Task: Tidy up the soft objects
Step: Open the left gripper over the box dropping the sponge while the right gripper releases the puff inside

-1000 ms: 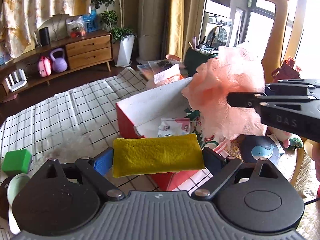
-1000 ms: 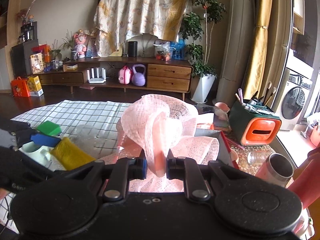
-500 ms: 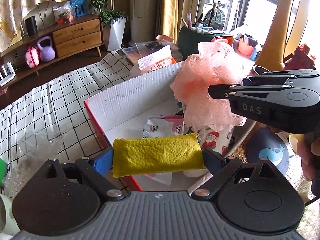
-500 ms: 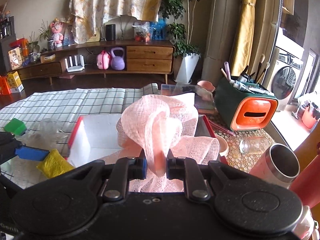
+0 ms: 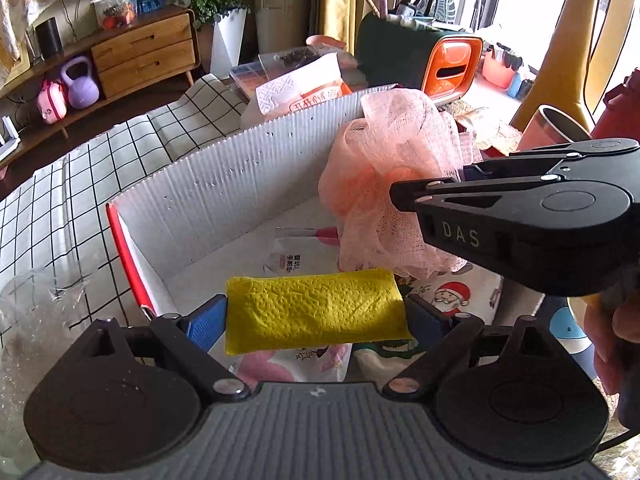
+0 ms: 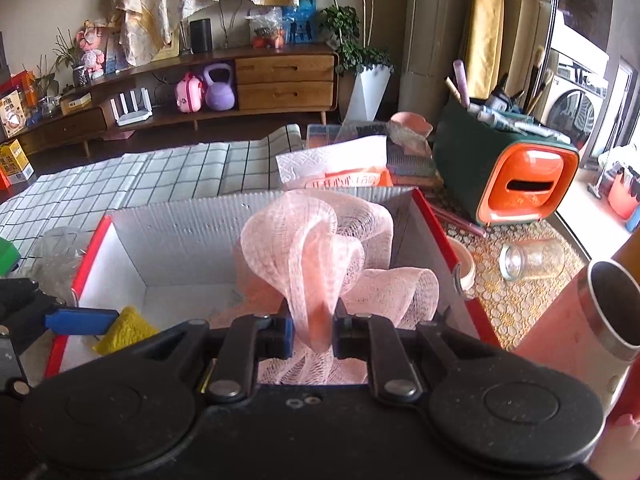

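Observation:
My left gripper (image 5: 316, 314) is shut on a yellow sponge cloth (image 5: 316, 312) and holds it over the near-left part of an open red box with white corrugated walls (image 5: 240, 184). My right gripper (image 6: 314, 332) is shut on a pink mesh bath pouf (image 6: 316, 248) and holds it over the box's right side (image 6: 432, 224). The pouf (image 5: 392, 184) and the right gripper (image 5: 404, 200) also show in the left wrist view. The sponge cloth (image 6: 124, 330) and the left gripper's blue fingertip (image 6: 80, 320) show in the right wrist view. Soft packets lie on the box floor (image 5: 304, 256).
A checked tablecloth (image 5: 80, 176) covers the table left of the box, with crumpled clear plastic (image 5: 36, 320) on it. A tissue pack (image 6: 336, 168) and a green-orange organiser (image 6: 504, 176) stand behind the box. A glass jar (image 6: 532, 258) and a metal cup (image 6: 600, 308) sit at the right.
Both grippers have moved forward and down with their loads. The sponge cloth and the pouf now hang over the box's inside instead of in front of it.

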`<state>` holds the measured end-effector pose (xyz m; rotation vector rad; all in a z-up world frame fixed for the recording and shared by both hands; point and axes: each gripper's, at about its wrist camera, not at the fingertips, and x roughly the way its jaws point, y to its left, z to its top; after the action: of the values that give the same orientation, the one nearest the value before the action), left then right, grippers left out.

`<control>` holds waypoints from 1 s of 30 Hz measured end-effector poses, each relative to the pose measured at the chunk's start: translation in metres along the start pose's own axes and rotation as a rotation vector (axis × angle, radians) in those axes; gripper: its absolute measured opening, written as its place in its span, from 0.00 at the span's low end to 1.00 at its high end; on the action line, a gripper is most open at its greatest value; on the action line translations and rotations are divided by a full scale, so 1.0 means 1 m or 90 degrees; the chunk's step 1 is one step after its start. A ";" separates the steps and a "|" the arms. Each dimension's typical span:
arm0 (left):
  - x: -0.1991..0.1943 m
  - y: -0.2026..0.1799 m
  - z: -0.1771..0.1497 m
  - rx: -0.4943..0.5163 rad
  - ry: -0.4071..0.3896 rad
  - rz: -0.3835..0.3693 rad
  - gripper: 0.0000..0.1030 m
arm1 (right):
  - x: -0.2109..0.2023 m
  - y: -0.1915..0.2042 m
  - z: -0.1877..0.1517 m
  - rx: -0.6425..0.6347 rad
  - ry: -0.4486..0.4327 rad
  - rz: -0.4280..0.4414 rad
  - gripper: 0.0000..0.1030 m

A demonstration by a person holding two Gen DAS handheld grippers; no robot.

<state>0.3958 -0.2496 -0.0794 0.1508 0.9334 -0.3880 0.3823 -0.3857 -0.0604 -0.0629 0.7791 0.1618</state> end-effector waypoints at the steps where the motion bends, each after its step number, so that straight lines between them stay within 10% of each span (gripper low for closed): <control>1: 0.003 0.000 0.000 0.001 0.003 0.002 0.91 | 0.003 -0.001 -0.001 0.000 0.006 0.000 0.15; 23: 0.017 -0.006 0.001 0.026 0.038 0.036 0.92 | 0.018 -0.011 -0.014 0.053 0.067 0.030 0.27; 30: 0.011 -0.008 -0.003 0.031 0.031 0.031 0.92 | 0.007 -0.014 -0.013 0.057 0.059 0.039 0.47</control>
<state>0.3965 -0.2588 -0.0896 0.2279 0.9662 -0.3640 0.3805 -0.3998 -0.0750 0.0383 0.8804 0.1828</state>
